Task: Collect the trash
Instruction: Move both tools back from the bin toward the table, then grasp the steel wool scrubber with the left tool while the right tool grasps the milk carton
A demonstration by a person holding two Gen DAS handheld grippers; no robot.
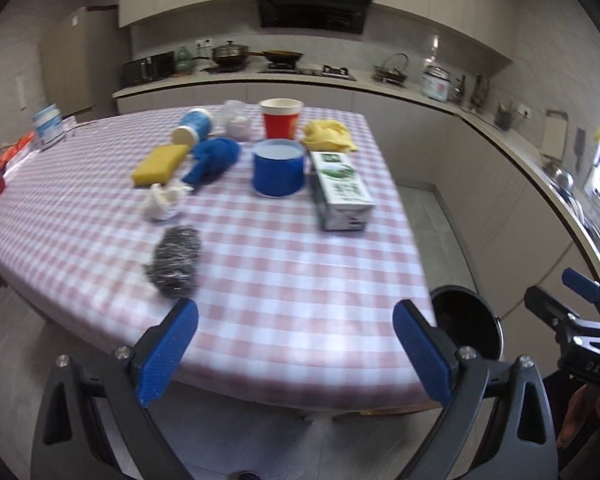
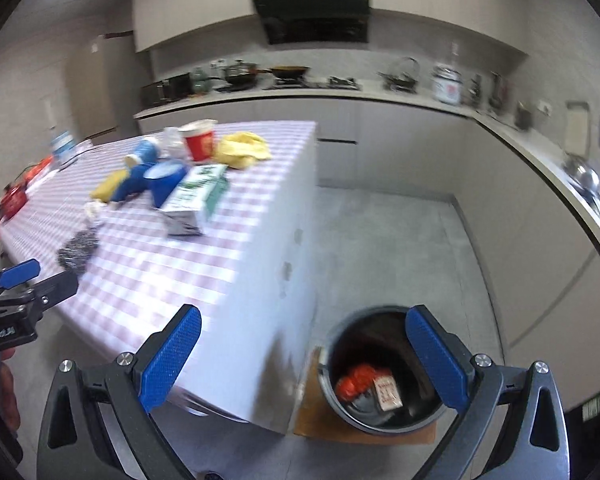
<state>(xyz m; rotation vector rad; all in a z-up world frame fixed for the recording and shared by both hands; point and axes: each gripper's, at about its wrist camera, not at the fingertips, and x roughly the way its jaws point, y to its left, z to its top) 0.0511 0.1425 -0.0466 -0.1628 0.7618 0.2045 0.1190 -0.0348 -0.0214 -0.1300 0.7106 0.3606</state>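
**Bin partly filled, most of the surface not yet cleared**

Nearest, both grippers are spread wide and carry nothing. The left gripper (image 1: 296, 350) hangs over the near edge of the surface (image 1: 284, 280), a table under a pink-and-white checked cloth. The right gripper (image 2: 304, 356) is off the surface's near right corner, over the floor, with the black trash bin (image 2: 340, 344) just below its right finger.

The bin stands on the floor beside that corner, on a brown mat. Inside lie something orange-red and a small printed carton or packet (image 2: 388, 390), so by my reading at least a couple of pieces are already collected.

On the surface, the closest item is the steel-wool scourer (image 1: 176, 260), toward the near left. Beyond it sits a crumpled white tissue (image 1: 162, 200), likely trash. Toward the right edge lies a green-and-white milk carton (image 1: 340, 188) on its side, another probable candidate.

Farther in come a yellow sponge (image 1: 160, 164), a blue cloth (image 1: 214, 160) and a blue cup (image 1: 278, 168). Near the far edge are a tipped blue-and-white cup (image 1: 194, 126), a clear plastic piece (image 1: 236, 120) too blurred to name, a red paper cup (image 1: 281, 120) and a yellow cloth (image 1: 330, 136).

Judging by this, the job is in its early-to-middle part: several disposables remain, while the cleaning things probably stay.
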